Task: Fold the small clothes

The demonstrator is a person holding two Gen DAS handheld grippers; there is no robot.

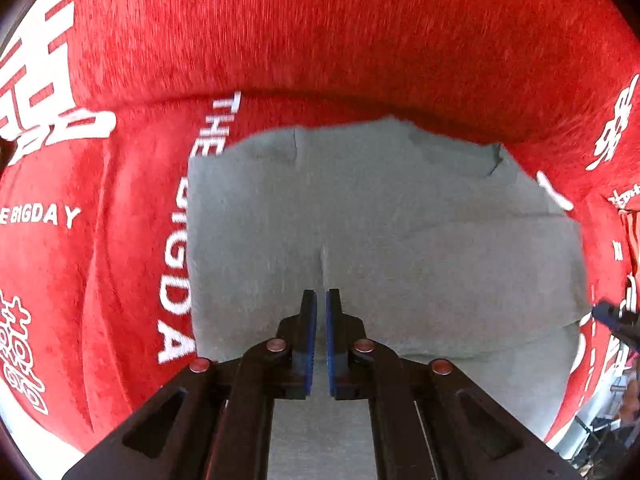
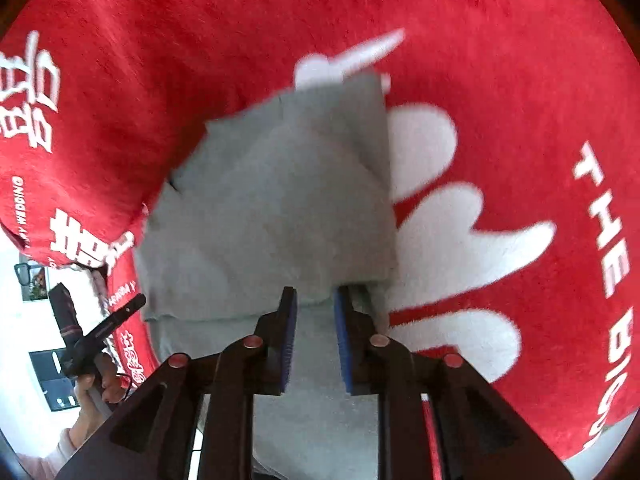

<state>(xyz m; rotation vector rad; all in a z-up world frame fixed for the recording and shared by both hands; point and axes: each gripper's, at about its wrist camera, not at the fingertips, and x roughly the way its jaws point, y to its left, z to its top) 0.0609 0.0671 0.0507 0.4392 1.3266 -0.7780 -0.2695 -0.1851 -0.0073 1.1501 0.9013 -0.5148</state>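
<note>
Since the grey garment [image 1: 380, 240] lies part-folded mid red blanket [image 1: 320, 32], I'm mid-fold: left gripper [image 1: 321, 300] nearly closed, pinching a crease I think; right gripper [image 2: 316, 300] slightly open, empty. Next: regrip an edge.

A: Item one, my right gripper [image 2: 316, 300]: blue pads parted, a gap between them, grey fabric showing through the gap.

B: Item two?

A: Grey garment [image 2: 272, 208], folded, lying on a red cloth [image 2: 500, 80] printed with white hearts and lettering; right edge straight, a layer overlapping near the bottom.

B: Anything at the margin?

A: Lower left, the left gripper [image 2: 120, 314], dark, with a hand [image 2: 94, 392] under it. I cannot tell how its jaws stand.
</note>
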